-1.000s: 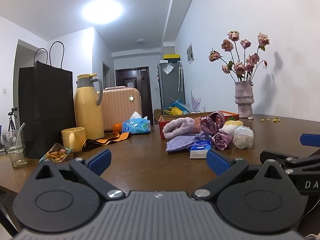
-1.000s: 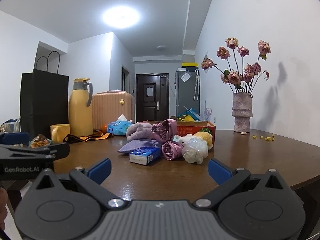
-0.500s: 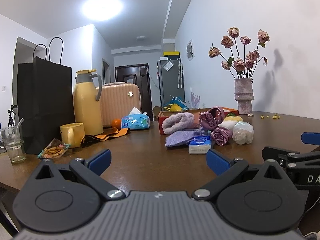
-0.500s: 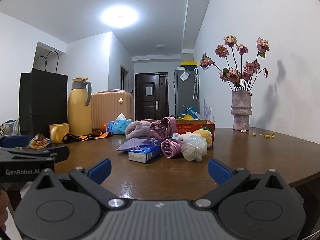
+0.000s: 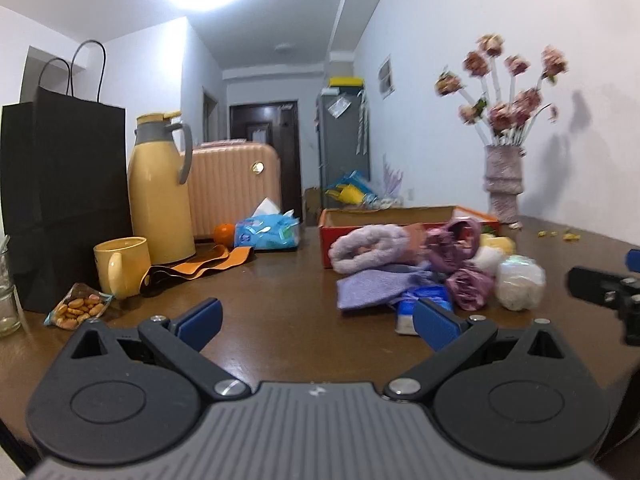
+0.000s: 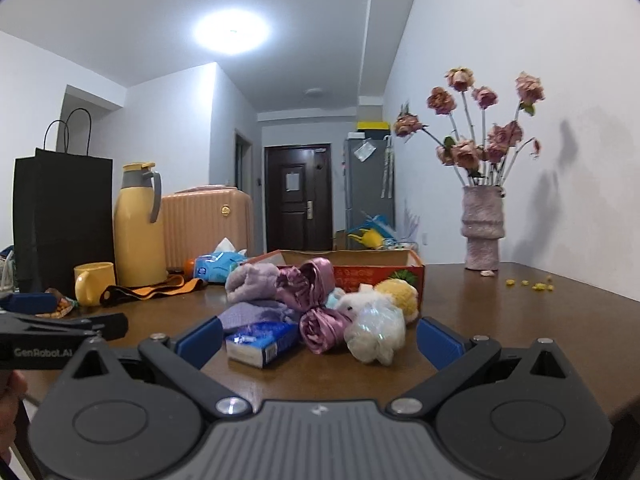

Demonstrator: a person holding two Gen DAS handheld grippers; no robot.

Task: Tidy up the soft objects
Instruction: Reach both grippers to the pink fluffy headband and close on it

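Both grippers closing in on the pile of soft things

Over the last second the tabletop has drawn nearer in both views; the red cardboard box stands just behind the pile. The left gripper and right gripper are both wide open and empty, so sorting has not begun; the white plush toy lies nearest.

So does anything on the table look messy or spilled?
Yes. Little yellow bits lie scattered on the table near the vase, like fallen crumbs or petals. The soft things also sit in a jumbled heap outside the red box.
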